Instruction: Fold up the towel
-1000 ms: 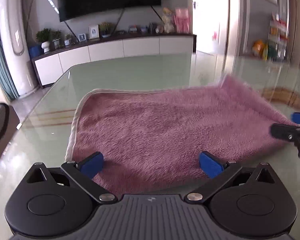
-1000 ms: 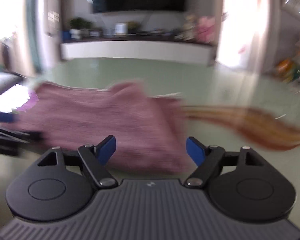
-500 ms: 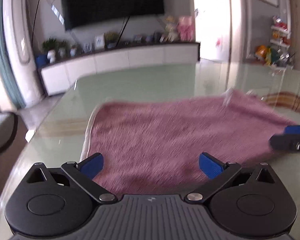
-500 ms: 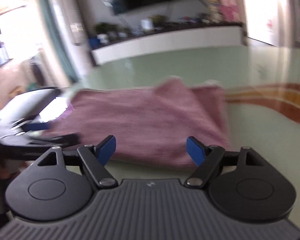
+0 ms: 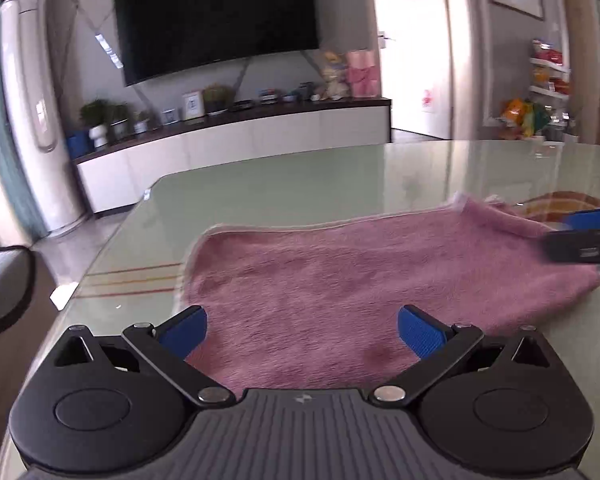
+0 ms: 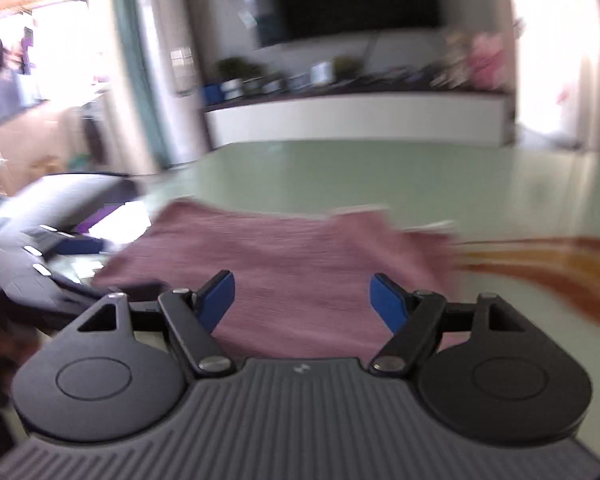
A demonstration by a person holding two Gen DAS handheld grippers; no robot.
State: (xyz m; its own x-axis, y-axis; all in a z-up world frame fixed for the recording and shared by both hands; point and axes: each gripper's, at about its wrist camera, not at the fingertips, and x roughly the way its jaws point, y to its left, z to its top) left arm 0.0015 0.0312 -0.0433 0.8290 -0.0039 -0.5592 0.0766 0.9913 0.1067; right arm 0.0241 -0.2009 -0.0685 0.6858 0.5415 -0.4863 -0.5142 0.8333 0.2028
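Observation:
A pink fluffy towel (image 5: 340,276) with a pale hem lies on the glass table, folded over, its far right corner a little rumpled. My left gripper (image 5: 302,326) is open and empty above the towel's near edge. My right gripper (image 6: 302,296) is open and empty over the towel (image 6: 300,256) near its right side. The right gripper also shows at the right edge of the left wrist view (image 5: 588,236). The left gripper shows at the left of the blurred right wrist view (image 6: 52,264).
The green glass table (image 5: 300,188) reaches far ahead; its left edge (image 5: 100,264) is close to the towel. An orange stripe pattern (image 6: 560,264) lies right of the towel. A white TV cabinet (image 5: 236,140) and a chair (image 5: 4,280) stand beyond the table.
Both grippers have risen and pulled back from the towel, still open. The right wrist view has swung to the left. The towel lies as before.

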